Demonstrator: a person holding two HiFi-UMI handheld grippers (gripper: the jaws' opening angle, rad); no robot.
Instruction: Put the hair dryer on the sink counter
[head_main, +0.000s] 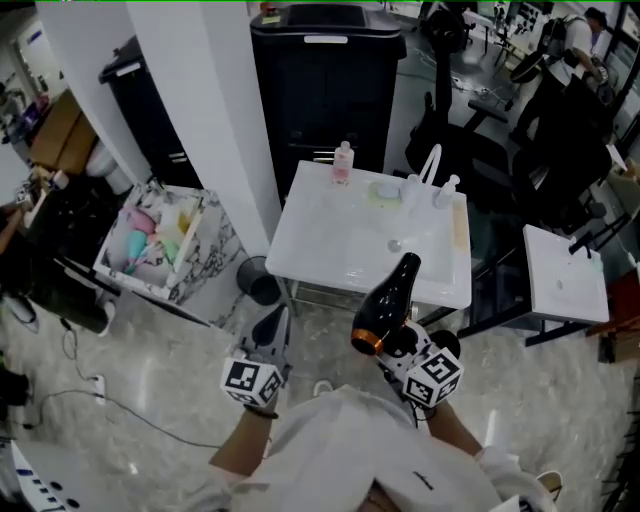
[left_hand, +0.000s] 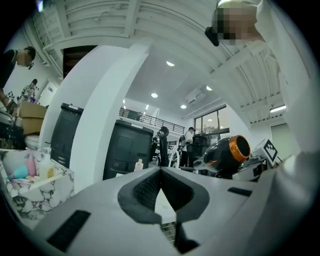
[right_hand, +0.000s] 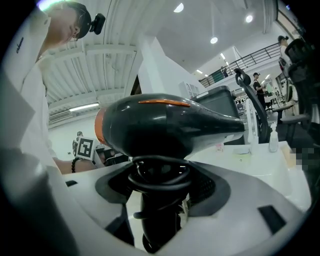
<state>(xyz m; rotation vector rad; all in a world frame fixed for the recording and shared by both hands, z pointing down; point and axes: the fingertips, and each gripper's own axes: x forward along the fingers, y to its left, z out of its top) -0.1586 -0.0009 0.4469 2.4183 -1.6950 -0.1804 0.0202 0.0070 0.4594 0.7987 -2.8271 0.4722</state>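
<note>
The black hair dryer (head_main: 386, 303) with an orange ring at its back end is held above the floor just in front of the white sink counter (head_main: 300, 240). My right gripper (head_main: 402, 343) is shut on its handle. In the right gripper view the dryer (right_hand: 165, 125) lies across the jaws with its nozzle toward the counter (right_hand: 260, 165), and its coiled cord wraps the handle inside my right gripper (right_hand: 160, 187). My left gripper (head_main: 274, 324) hovers beside it to the left, shut with nothing held (left_hand: 160, 175). The dryer (left_hand: 226, 152) also shows at the right of the left gripper view.
On the counter stand a pink soap bottle (head_main: 343, 163) and a faucet (head_main: 432, 165). Behind it is a black cabinet (head_main: 325, 80). A white pillar (head_main: 200, 120), a marbled box of bottles (head_main: 160, 245) and a small bin (head_main: 258, 280) are left. A white side table (head_main: 565, 272) and chairs (head_main: 470, 140) are right.
</note>
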